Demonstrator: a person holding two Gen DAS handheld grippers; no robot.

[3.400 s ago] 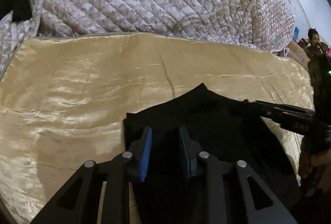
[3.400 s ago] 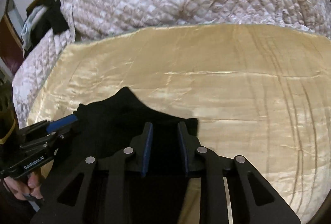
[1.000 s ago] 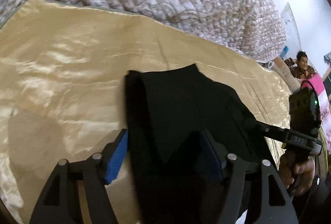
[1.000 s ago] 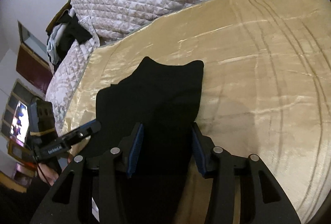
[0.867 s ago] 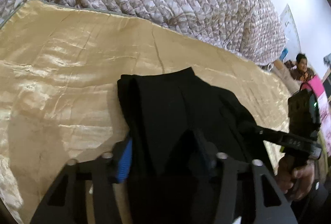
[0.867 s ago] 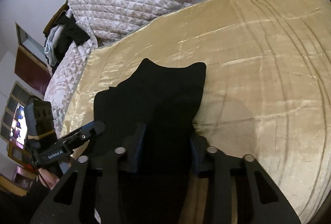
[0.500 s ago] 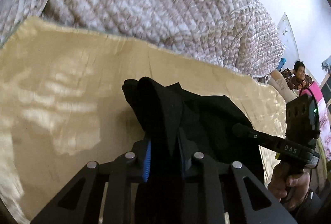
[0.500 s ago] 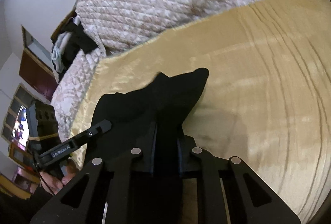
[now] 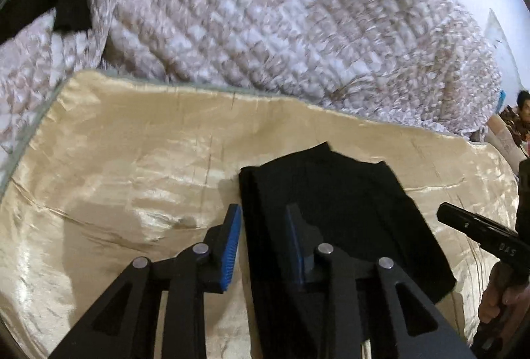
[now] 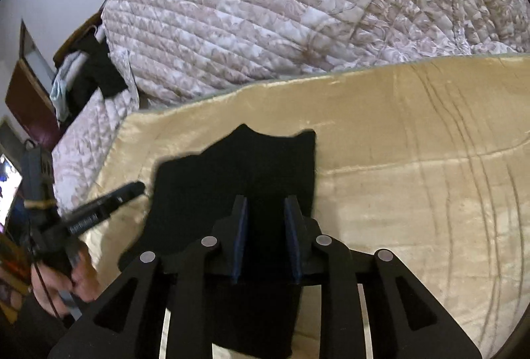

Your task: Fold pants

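Note:
The black pants [image 9: 334, 209] lie folded flat on the golden satin sheet [image 9: 132, 166]. They also show in the right wrist view [image 10: 245, 173]. My left gripper [image 9: 263, 226] is open, its jaws astride the pants' left edge near the front. My right gripper [image 10: 265, 219] is open just above the pants' near right part, nothing held between its blue pads. The right gripper's finger [image 9: 480, 233] shows at the right of the left wrist view. The left gripper [image 10: 99, 209] shows at the left of the right wrist view.
A quilted beige comforter [image 10: 298, 11] is heaped behind the sheet. Dark clothes [image 10: 92, 70] lie on the far left of the bed. A person [image 9: 523, 107] sits at the far right. Bare sheet [image 10: 414, 176] spreads to the right of the pants.
Half a second ago both grippers were shut on the lifted pants. Now both have opened and the pants lie flat on the sheet, folded over.

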